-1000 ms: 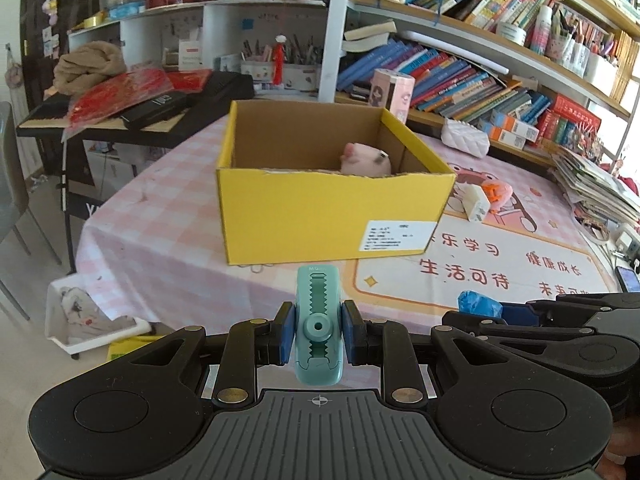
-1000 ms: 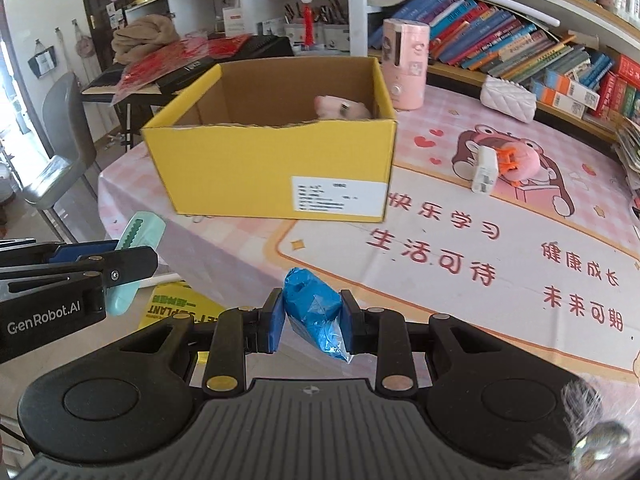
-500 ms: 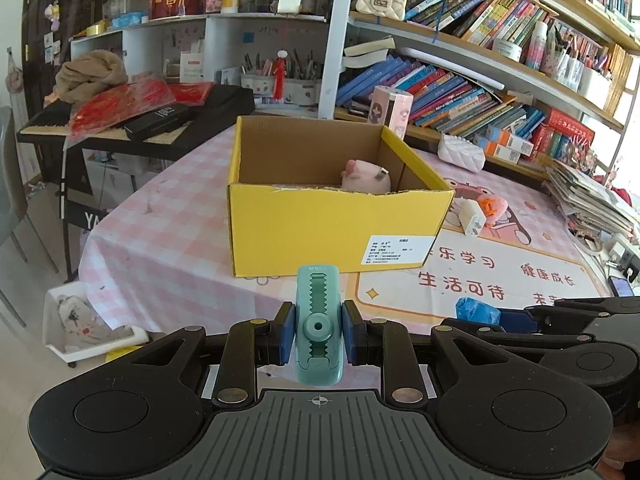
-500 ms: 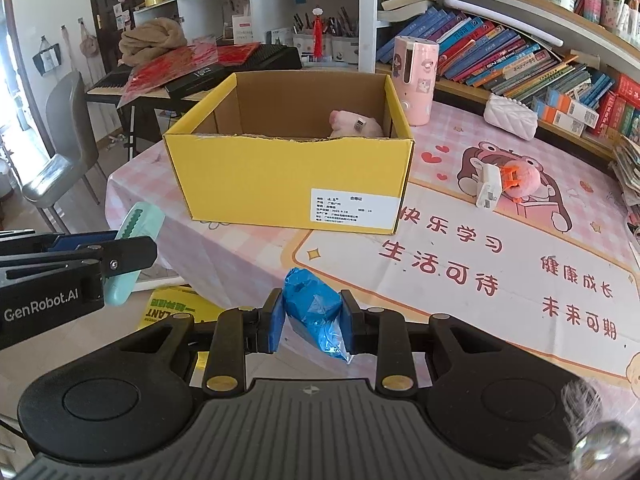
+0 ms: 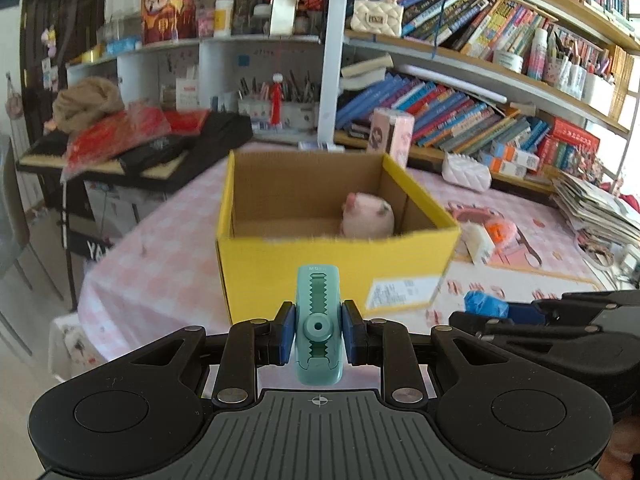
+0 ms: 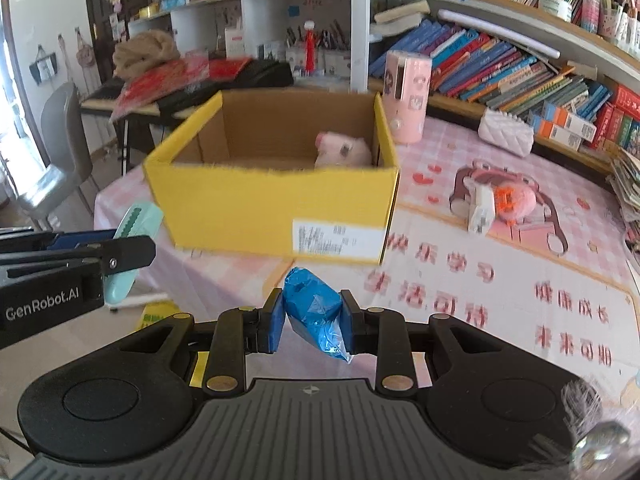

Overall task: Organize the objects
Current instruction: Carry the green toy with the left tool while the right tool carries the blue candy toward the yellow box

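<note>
Right wrist view. The right gripper (image 6: 312,322) clamps a blue wrapped packet (image 6: 314,312) between its blue pads, clear of the table (image 6: 440,264). Ahead stands an open yellow cardboard box (image 6: 276,208) with a white label on its near wall; a pink plush toy (image 6: 342,150) sits in its far right corner. At the left edge, the left gripper (image 6: 120,248) grips a mint-green toothed clip (image 6: 134,236). Right of the box, a white and orange item (image 6: 486,204) lies on the printed mat. A pink cylindrical container (image 6: 406,96) stands behind the box.

A pink-checked table (image 6: 448,152) carries a yellow box (image 6: 276,204), printed mat (image 6: 500,276) and pink canister (image 6: 407,98).
</note>
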`<state>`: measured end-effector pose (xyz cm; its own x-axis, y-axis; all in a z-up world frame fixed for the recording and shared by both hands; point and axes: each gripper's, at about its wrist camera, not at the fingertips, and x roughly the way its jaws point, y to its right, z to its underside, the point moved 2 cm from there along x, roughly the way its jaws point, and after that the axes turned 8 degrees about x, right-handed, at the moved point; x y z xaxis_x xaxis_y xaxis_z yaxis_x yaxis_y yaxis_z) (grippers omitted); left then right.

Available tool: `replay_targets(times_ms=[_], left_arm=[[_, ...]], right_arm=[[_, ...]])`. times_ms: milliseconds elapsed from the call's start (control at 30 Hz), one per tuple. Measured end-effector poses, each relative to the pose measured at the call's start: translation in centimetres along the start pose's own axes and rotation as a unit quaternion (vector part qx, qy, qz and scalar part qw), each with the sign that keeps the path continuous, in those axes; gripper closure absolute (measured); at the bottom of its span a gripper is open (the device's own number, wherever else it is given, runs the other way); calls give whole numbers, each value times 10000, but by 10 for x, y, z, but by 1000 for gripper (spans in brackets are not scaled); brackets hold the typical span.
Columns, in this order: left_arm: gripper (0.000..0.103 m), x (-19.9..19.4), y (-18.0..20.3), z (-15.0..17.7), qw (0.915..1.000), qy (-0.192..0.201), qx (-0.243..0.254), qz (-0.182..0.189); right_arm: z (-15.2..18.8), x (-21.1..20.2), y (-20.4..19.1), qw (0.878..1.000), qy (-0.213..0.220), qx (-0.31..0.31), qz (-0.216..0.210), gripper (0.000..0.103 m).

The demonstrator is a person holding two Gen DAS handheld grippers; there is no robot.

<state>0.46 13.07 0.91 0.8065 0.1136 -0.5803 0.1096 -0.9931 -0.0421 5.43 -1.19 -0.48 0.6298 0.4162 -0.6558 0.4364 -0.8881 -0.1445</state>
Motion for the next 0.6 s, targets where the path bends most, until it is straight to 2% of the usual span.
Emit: replay_targets(times_ms=[333, 600], left_arm=[[80, 45, -6, -55, 9991, 238, -43, -347], [80, 98, -1, -73, 9982, -50, -74, -585]], right_arm=[[-86, 24, 12, 9962, 819, -109, -286, 77], [-128, 68, 12, 9937, 756, -522, -643, 77]])
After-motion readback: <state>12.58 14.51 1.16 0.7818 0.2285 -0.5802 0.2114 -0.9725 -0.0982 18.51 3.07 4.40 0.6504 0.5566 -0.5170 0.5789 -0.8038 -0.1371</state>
